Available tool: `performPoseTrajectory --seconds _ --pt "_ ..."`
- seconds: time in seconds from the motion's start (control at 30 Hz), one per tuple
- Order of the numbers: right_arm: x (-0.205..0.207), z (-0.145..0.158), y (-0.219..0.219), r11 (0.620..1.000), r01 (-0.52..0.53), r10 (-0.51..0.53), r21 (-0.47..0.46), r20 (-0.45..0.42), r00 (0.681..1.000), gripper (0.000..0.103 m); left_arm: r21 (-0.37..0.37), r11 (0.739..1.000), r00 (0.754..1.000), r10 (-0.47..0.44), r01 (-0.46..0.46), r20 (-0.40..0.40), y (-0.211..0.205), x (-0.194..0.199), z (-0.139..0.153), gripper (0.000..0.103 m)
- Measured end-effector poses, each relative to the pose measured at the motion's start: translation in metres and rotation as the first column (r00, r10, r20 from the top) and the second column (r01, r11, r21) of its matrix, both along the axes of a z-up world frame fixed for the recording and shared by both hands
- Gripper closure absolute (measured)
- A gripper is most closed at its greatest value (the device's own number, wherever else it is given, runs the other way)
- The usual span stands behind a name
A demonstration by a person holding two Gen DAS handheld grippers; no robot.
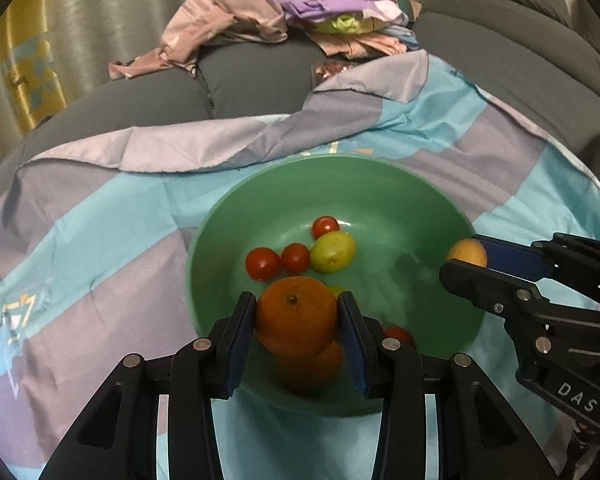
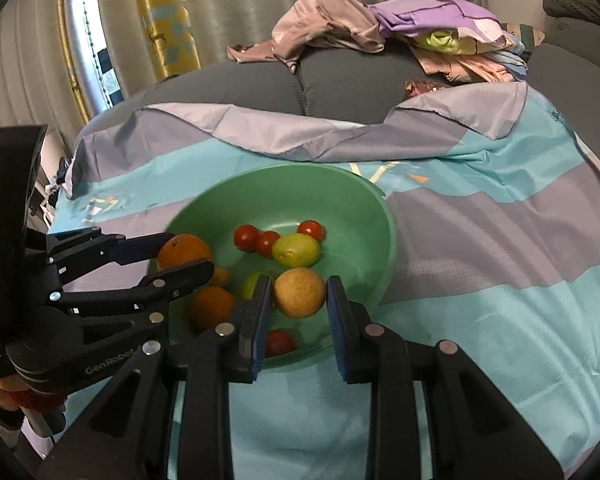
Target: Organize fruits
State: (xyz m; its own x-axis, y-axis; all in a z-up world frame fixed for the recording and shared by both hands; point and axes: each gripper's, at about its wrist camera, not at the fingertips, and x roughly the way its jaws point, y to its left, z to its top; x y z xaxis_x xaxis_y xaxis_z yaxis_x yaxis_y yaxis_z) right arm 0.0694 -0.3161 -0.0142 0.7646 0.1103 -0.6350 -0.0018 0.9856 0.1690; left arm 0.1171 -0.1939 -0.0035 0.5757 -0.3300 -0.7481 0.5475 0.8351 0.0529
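Left gripper (image 1: 296, 320) pinches an orange (image 1: 296, 316) above the bowl (image 1: 380, 188). Right gripper (image 2: 298, 308) pinches a tan fruit (image 2: 299, 292) over the bowl. Right view alone shows a window (image 2: 88, 40); left view, a sofa back (image 1: 520, 20).

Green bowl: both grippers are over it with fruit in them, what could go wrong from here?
The left gripper holds an orange and the right gripper a tan fruit above the green bowl. Released from here, either could strike the cherry tomatoes or bounce out. The two grippers are close and could knock together. The bowl sits on loose cloth over a cushion, so a push might tip it.
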Motion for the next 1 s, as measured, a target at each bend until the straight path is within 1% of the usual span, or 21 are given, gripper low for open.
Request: performPoseTrajectory --seconds 0.07,0.13,0.2,0.23,0.27,0.3,0.37,0.43,0.5,0.53,0.6,0.67,0.73,0.8,1.0 --pt "0.001 -0.001 -0.001 1.0 0.001 -0.001 -0.001 -0.008 1.0 0.074 0.008 1.0 1.0 0.006 -0.006 -0.01 -0.001 0.002 -0.003 0.061" --pt "0.0 0.0 -0.002 1.0 0.007 -0.007 -0.009 -0.011 1.0 0.069 0.015 1.0 1.0 0.01 -0.01 -0.016 -0.001 0.002 -0.004 0.061" --pt "-0.003 0.004 -0.001 1.0 0.012 -0.012 -0.017 -0.011 1.0 0.059 0.022 1.0 1.0 0.015 -0.014 -0.024 0.001 0.001 -0.003 0.061" --pt "-0.004 0.006 0.0 1.0 0.012 -0.013 -0.019 -0.011 1.0 0.057 0.023 1.0 0.999 0.019 -0.019 -0.026 0.003 -0.001 -0.001 0.06" --pt "-0.007 0.009 0.001 1.0 0.014 -0.014 -0.027 -0.009 1.0 0.051 0.021 0.999 1.0 0.025 -0.025 -0.014 0.005 -0.004 0.003 0.057" --pt "-0.009 0.012 0.002 0.999 0.015 -0.016 -0.033 -0.005 1.0 0.045 0.021 0.999 1.0 0.028 -0.028 -0.006 0.007 -0.006 0.006 0.051" --pt "-0.014 0.018 0.004 0.999 0.016 -0.016 -0.045 0.002 1.0 0.038 0.013 0.999 0.999 0.046 -0.046 0.011 0.013 -0.012 0.019 0.043" --pt "-0.02 0.026 0.007 0.999 0.007 -0.007 -0.05 0.013 1.0 0.032 -0.005 0.999 0.999 0.048 -0.048 0.018 0.018 -0.017 0.031 0.043" --pt "-0.024 0.035 0.009 0.998 0.0 0.001 -0.059 0.016 1.0 0.022 -0.008 0.998 0.998 0.061 -0.061 0.022 0.021 -0.021 0.04 0.043" --pt "-0.026 0.039 0.01 0.998 0.003 -0.001 -0.065 0.02 1.0 0.016 0.003 0.997 0.997 0.073 -0.074 0.035 0.023 -0.025 0.045 0.043" --pt "-0.031 0.046 0.011 0.998 -0.003 0.005 -0.068 0.03 1.0 0.013 -0.003 0.997 0.995 0.083 -0.083 0.048 0.025 -0.029 0.053 0.043" --pt "-0.033 0.052 0.014 0.997 -0.017 0.018 -0.072 0.026 1.0 0.011 -0.009 0.996 0.995 0.09 -0.09 0.038 0.028 -0.031 0.058 0.043" --pt "-0.038 0.057 0.017 0.996 -0.03 0.032 -0.086 0.027 0.999 0.011 -0.022 0.996 0.995 0.091 -0.09 0.034 0.031 -0.034 0.064 0.043" --pt "-0.041 0.062 0.019 0.995 -0.037 0.04 -0.098 0.028 0.999 0.011 -0.016 0.995 0.994 0.097 -0.096 0.048 0.033 -0.036 0.068 0.042" --pt "-0.05 0.075 0.017 0.996 -0.035 0.039 -0.087 0.049 0.998 0.011 -0.014 0.992 0.99 0.123 -0.122 0.069 0.038 -0.042 0.08 0.042"
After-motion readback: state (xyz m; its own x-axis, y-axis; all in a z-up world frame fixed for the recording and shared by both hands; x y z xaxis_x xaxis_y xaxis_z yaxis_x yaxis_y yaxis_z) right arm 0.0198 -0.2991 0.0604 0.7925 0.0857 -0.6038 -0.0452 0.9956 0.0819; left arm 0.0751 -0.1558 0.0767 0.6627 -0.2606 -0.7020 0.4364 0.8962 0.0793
